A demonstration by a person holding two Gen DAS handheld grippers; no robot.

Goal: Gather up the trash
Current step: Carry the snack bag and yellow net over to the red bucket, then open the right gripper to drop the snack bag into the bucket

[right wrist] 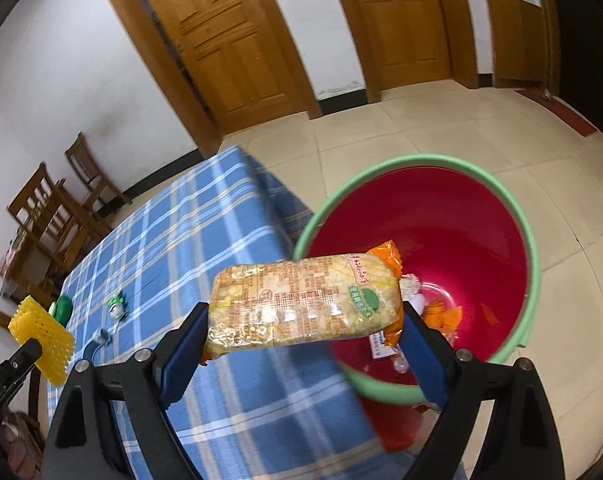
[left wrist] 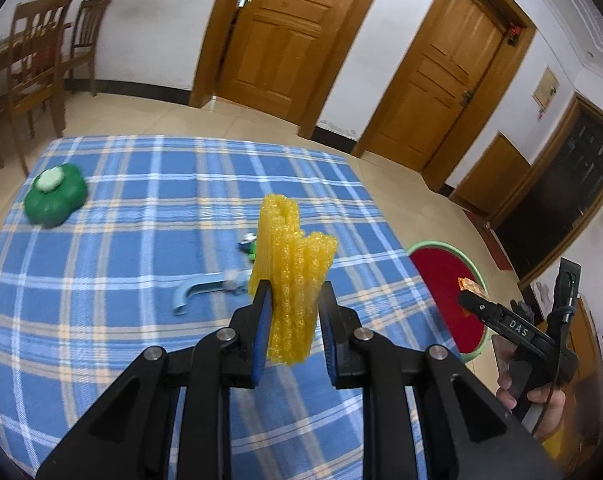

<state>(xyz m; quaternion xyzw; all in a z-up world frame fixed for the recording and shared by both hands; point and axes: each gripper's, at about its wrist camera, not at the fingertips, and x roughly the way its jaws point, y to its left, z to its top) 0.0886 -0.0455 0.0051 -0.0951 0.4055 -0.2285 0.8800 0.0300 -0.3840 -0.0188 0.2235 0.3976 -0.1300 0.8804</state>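
Note:
My left gripper (left wrist: pixel 293 300) is shut on a yellow foam net (left wrist: pixel 291 276) and holds it above the blue plaid table (left wrist: pixel 121 280). It also shows in the right wrist view (right wrist: pixel 41 334). My right gripper (right wrist: pixel 301 320) is shut on a yellow-orange noodle packet (right wrist: pixel 305 304) and holds it over the near rim of the red bucket (right wrist: pixel 481 216) with a green rim, beside the table. Several wrappers (right wrist: pixel 441 316) lie in the bucket. The right gripper (left wrist: pixel 467 300) and bucket (left wrist: pixel 441 276) show at the right of the left wrist view.
On the table lie a green pad with a white lump (left wrist: pixel 55 194), a small green-white object (left wrist: pixel 248 245) and a light blue hook-shaped piece (left wrist: pixel 205 288). Wooden chairs (left wrist: pixel 37 60) stand at the far left. Wooden doors (left wrist: pixel 277 36) line the wall.

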